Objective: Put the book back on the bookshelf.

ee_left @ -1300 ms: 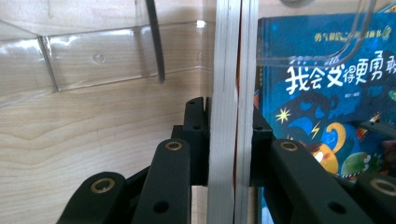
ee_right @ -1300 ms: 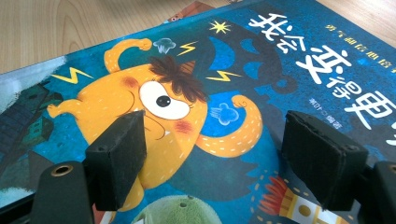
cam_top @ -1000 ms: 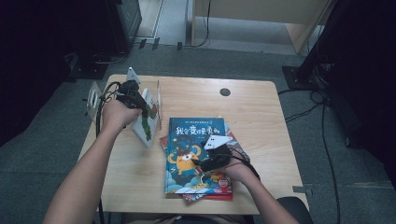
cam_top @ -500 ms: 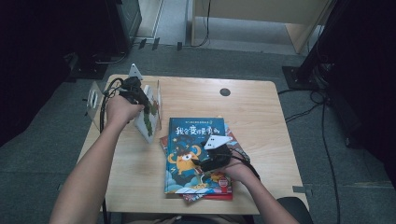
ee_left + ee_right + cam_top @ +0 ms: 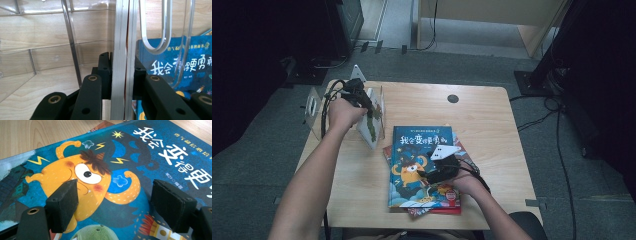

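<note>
left tool [image 5: 119, 75]: clamped on thin book [image 5: 123, 50], kept upright inside clear rack [image 5: 377, 107] at counter's [image 5: 492, 110] left, probably to slot it | right tool [image 5: 117, 202]: jaws wide over blue book [image 5: 419, 167] topping the flat stack, likely next pick

Light wooden table with rounded corners [image 5: 492, 120]: bare grain visible along its far edge and right edge. Small round dark grommet [image 5: 453, 98]: set into the tabletop near the far edge, right of centre. Thin red-covered book [image 5: 439, 211]: lying flat near the near edge, partly covered, with its red margin exposed toward the near edge. Grey carpeted floor [image 5: 572, 170]: surrounds the table on all sides. Thin black cable [image 5: 558, 135]: runs across the floor beyond the right edge. Pale wooden cabinet [image 5: 492, 12]: stands on the floor beyond the far edge.
</note>
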`<state>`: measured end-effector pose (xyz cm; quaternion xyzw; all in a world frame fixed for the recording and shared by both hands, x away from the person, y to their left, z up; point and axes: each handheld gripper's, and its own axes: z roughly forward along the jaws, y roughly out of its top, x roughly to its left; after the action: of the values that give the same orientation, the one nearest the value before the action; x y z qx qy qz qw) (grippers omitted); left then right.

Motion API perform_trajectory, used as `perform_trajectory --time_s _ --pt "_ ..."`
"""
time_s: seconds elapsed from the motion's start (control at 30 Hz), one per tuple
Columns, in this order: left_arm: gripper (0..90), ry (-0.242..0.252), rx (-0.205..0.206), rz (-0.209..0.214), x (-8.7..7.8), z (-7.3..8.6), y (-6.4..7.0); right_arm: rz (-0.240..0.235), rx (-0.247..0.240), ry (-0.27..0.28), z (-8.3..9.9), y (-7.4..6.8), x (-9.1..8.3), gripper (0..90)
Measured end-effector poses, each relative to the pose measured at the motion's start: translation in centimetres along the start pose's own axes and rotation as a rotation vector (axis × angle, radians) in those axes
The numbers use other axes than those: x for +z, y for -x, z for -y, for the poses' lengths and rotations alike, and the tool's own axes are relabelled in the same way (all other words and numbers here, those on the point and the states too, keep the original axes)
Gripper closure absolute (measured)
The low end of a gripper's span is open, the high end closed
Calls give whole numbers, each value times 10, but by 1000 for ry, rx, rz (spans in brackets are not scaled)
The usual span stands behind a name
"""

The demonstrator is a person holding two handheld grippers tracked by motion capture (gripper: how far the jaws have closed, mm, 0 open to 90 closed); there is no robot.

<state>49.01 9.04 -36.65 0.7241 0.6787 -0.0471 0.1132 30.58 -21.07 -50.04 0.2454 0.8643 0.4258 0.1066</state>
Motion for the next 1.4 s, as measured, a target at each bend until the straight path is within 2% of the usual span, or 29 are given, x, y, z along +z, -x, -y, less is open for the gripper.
perform_trajectory --time_s 0.07,0.17,0.23,0.4,0.5,0.8,0.97,1.4 --pt "767 3 -9 -5 0 -2 0 0 0 0 0 0 0 217" --pt "763 1 -2 -7 0 -3 1 0 0 0 0 0 0 217" --pt "764 7 14 -24 1 -4 3 0 0 0 0 0 0 217" --pt "764 7 -5 -20 3 -8 1 0 1 0 0 0 0 217" --pt "764 9 -11 -3 3 -9 1 0 0 0 0 0 0 217" --pt "735 12 13 -7 -4 -9 5 0 0 0 0 0 0 217" --pt "718 15 23 -25 -7 -10 6 0 0 0 0 0 0 217" --pt "678 30 39 -18 -17 -9 7 0 1 0 0 0 0 217"
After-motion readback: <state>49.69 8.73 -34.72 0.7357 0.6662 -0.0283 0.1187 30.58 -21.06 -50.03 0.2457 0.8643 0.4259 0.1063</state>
